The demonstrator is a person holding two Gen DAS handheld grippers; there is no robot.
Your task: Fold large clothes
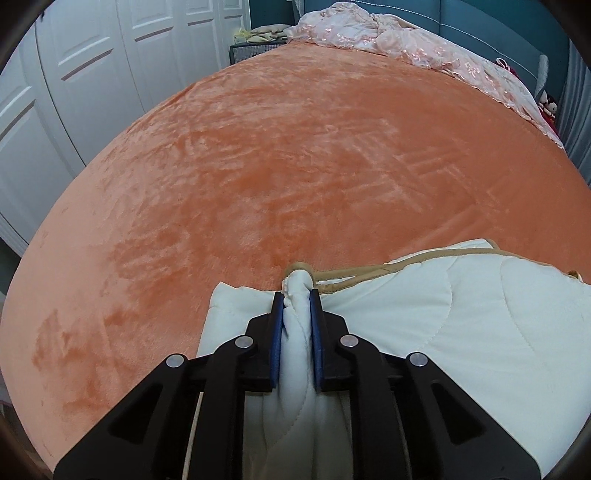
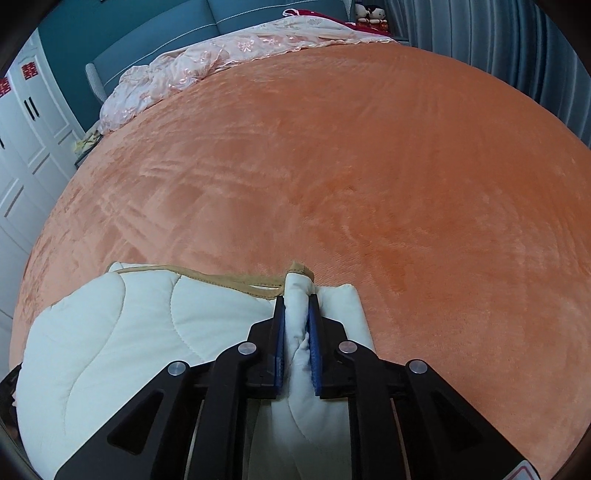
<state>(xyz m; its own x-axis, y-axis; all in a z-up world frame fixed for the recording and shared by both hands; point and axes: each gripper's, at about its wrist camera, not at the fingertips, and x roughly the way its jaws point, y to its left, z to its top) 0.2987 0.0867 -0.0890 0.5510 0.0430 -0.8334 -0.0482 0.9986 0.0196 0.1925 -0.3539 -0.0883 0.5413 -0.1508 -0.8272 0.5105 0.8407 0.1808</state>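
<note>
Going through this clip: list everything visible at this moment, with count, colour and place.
Quilted cream blanket with tan trim: one, near edge of bed, pinched at two corners.
Plush orange bed cover: one, spread over the whole bed.
Pink embroidered bedding: one heap, far end of bed.
White panelled wardrobe doors: several, left of bed.
Teal padded headboard: one, behind the pink heap.
Grey curtain: one, right of bed.
Left gripper: black, blue pads, shut on blanket corner.
Right gripper: same, shut on the other corner.
</note>
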